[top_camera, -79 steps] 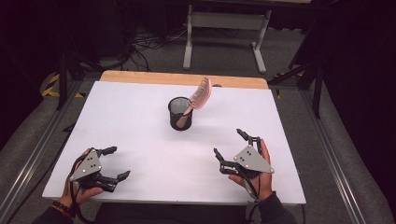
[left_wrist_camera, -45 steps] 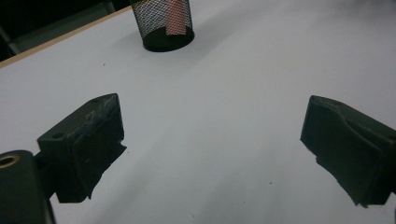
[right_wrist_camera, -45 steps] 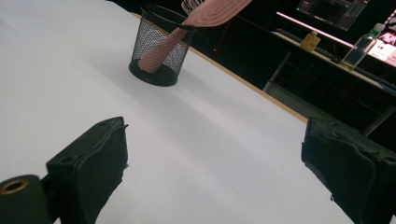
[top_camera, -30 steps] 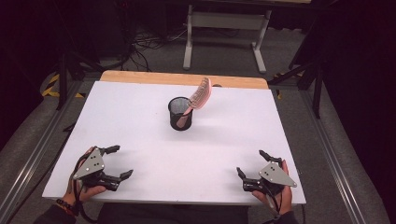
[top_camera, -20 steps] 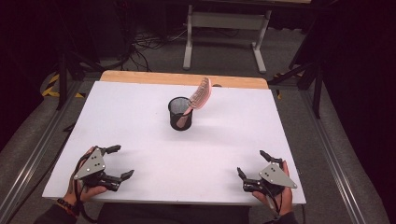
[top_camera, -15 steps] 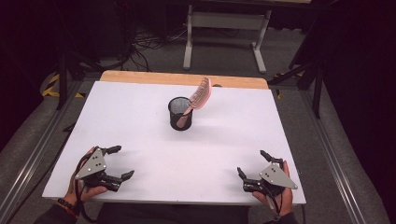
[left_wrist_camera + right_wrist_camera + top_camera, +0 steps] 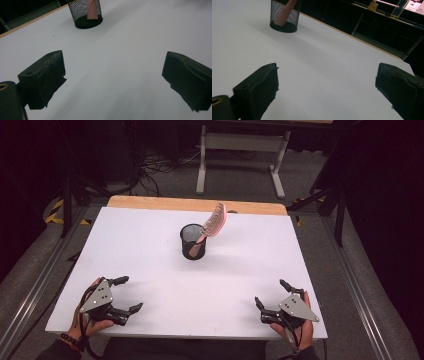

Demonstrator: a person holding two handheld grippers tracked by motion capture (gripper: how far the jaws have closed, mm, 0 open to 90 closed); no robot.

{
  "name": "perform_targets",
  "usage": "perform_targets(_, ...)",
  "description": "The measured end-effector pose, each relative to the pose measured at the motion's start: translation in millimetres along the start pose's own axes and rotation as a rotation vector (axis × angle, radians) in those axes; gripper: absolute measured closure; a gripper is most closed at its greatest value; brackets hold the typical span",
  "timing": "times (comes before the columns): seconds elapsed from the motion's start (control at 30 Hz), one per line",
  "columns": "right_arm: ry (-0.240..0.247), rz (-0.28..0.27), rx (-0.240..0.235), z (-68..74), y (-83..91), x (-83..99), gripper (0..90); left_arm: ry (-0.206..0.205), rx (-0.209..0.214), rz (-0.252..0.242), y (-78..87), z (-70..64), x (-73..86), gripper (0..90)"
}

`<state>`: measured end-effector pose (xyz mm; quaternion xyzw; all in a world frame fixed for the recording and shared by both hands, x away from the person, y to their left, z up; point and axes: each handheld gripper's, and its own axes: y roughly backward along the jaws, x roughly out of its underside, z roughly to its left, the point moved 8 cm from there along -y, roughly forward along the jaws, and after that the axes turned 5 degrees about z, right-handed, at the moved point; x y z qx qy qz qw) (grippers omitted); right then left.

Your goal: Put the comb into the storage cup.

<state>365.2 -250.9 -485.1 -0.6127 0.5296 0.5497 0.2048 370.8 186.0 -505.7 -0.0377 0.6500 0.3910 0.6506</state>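
Observation:
A black mesh cup point(image 7: 193, 241) stands upright near the middle of the white table point(image 7: 150, 250), toward its far side. A pink hairbrush point(image 7: 214, 222) sits handle-down in the cup, its head leaning out to the right. The cup point(image 7: 86, 13) appears at the top of the left gripper view and the cup point(image 7: 284, 15) at the top left of the right gripper view, with the pink handle point(image 7: 286, 12) inside. My left gripper point(image 7: 128, 294) rests open at the near left corner. My right gripper point(image 7: 270, 293) rests open at the near right. Both hold nothing.
A strip of bare wood point(image 7: 195, 205) runs along the table's far edge. Beyond it stands a grey table frame point(image 7: 240, 155) on a dark floor with cables. Metal rails point(image 7: 30, 290) flank both sides of the table.
My right gripper has drawn back from the middle right toward the near right edge, and has since held still. My left gripper shifted only slightly. The cup and brush stayed put.

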Motion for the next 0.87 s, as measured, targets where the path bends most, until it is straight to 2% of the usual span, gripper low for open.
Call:
perform_targets(0.37,0.013,0.002,-0.009,3.4,-1.6,-1.0,5.4,-0.001,-0.003,0.003,0.1,0.3,0.3,5.7)
perform_targets(0.87,0.012,-0.009,-0.008,3.0,-2.6,-2.7,5.4,0.018,-0.018,-0.002,0.1,4.2,0.0,5.7)
